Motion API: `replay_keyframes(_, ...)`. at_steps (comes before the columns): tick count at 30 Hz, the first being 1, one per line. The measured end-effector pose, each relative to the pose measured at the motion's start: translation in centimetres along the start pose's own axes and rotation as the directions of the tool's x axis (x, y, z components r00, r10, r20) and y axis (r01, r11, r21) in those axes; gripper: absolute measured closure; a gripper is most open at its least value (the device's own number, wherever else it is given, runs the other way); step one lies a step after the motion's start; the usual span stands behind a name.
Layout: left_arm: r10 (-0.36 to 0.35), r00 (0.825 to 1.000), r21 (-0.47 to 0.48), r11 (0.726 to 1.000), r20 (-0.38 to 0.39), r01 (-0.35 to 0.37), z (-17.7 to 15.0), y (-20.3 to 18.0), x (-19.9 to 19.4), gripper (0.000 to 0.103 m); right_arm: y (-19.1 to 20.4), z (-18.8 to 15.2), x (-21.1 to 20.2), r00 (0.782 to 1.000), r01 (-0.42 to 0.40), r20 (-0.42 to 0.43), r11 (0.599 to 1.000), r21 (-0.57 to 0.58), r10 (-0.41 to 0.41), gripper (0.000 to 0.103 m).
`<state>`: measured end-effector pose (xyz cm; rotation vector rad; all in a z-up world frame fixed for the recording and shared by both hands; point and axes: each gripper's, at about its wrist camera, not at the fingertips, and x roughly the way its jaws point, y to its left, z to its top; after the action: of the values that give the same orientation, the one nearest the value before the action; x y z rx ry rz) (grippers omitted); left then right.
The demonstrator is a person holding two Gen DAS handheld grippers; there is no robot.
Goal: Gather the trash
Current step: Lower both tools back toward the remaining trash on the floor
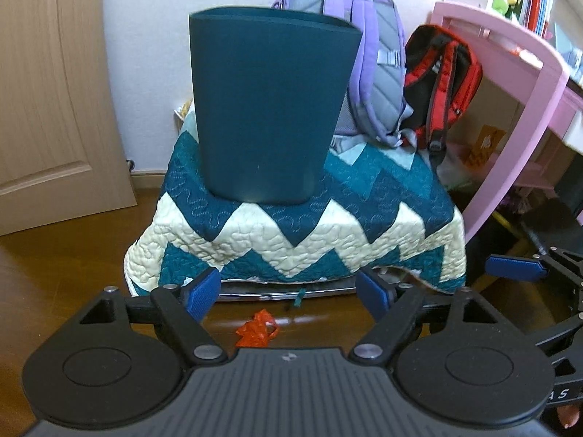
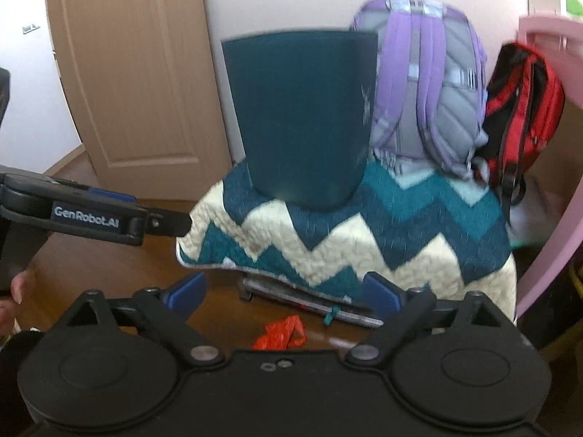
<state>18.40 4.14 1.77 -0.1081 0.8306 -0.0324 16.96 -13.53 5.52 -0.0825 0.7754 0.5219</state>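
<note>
A crumpled orange-red wrapper point(image 1: 257, 331) lies on the wooden floor just ahead of my left gripper point(image 1: 288, 293), which is open and empty. The wrapper also shows in the right wrist view point(image 2: 280, 333), below my right gripper point(image 2: 282, 296), also open and empty. A tall dark teal bin point(image 1: 271, 105) stands upright on a quilt-covered stool point(image 1: 302, 233), behind and above the wrapper. The bin shows in the right wrist view too point(image 2: 302, 116). The right gripper's blue pads show at the right edge of the left wrist view point(image 1: 515, 267). The left gripper's side shows at the left of the right wrist view point(image 2: 87, 215).
A purple backpack point(image 1: 364, 58) and a red and black backpack point(image 1: 442, 83) lean behind the bin. A pink desk point(image 1: 528, 83) stands on the right. A wooden door point(image 1: 47, 91) is on the left. A flat metal base point(image 2: 309, 300) pokes out under the quilt.
</note>
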Motion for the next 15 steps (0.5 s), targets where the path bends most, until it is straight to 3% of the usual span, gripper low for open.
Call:
replay_keyframes(5, -0.009, 0.999, 0.001, 1.000, -0.038, 0.010, -2.4, 0.6, 3.7, 0.004, -1.3, -2.7, 3.5, 0.998, 0.027, -0.058, 0.999, 0.020, -0.026, 0.008)
replay_keyframes(10, -0.008, 0.991, -0.025, 1.000, -0.131, 0.005, -4.8, 1.5, 9.0, 0.003, -3.1, -5.7, 8.3, 0.988, 0.051, -0.150, 0.997, 0.059, -0.041, 0.008)
replay_keyframes(15, 0.022, 0.964, -0.044, 0.998, -0.266, -0.035, -7.4, 2.3, 15.7, 0.003, -4.7, -8.9, 13.8, 0.961, 0.084, -0.270, 0.993, 0.081, -0.059, 0.008)
